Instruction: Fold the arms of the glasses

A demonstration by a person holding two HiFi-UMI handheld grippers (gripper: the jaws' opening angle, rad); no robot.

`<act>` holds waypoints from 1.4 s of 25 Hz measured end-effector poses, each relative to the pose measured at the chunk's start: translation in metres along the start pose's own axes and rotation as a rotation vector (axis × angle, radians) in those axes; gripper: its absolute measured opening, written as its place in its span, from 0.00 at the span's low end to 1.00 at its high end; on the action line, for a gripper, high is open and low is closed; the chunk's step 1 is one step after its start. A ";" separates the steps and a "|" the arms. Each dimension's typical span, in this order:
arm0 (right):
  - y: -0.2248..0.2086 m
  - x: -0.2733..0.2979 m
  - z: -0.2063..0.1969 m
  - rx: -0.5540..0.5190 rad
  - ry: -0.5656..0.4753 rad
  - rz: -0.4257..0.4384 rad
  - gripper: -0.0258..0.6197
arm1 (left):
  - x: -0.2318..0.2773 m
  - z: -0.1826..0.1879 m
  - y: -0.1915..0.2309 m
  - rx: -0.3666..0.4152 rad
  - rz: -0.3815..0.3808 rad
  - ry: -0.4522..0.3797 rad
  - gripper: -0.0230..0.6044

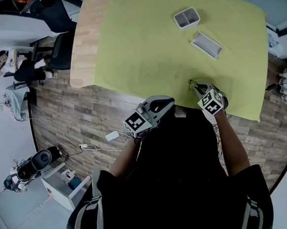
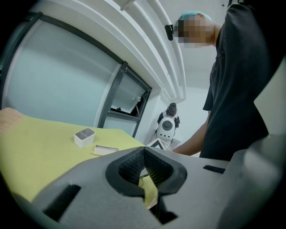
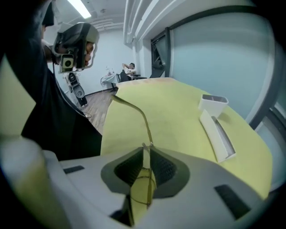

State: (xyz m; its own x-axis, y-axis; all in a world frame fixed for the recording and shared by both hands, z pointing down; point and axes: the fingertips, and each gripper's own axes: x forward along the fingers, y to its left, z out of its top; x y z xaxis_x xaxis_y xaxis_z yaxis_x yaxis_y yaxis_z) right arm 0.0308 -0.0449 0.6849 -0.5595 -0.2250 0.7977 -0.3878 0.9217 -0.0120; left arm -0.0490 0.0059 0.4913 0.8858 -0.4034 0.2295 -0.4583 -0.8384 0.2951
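Note:
Thin gold wire glasses sit at the near edge of the yellow-green cloth. My right gripper is shut on them. In the right gripper view the pads pinch the frame near the hinge, a lens rim shows between them, and one arm sticks out open, up and to the left of the jaws of the right gripper. My left gripper hovers at the table's front edge, left of the glasses. Its jaws are shut with nothing between them.
A small white divided box and a long white tray stand at the cloth's far side. Bare wooden tabletop shows left of the cloth. A black chair stands beyond the table's left end, and cables lie on the floor.

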 end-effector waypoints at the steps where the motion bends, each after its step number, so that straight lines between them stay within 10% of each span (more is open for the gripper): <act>1: 0.003 -0.003 0.003 -0.016 -0.003 0.000 0.09 | 0.000 0.000 0.000 0.004 -0.003 0.001 0.07; 35: 0.029 -0.048 0.070 0.016 -0.148 -0.038 0.09 | -0.007 -0.004 0.012 -0.070 0.033 -0.044 0.07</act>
State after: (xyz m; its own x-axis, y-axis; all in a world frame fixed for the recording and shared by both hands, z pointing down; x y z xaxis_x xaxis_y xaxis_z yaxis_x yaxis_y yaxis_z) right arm -0.0049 -0.0291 0.6036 -0.6458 -0.3047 0.7001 -0.4213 0.9069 0.0061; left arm -0.0615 0.0003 0.4973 0.8718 -0.4475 0.1993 -0.4899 -0.7975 0.3521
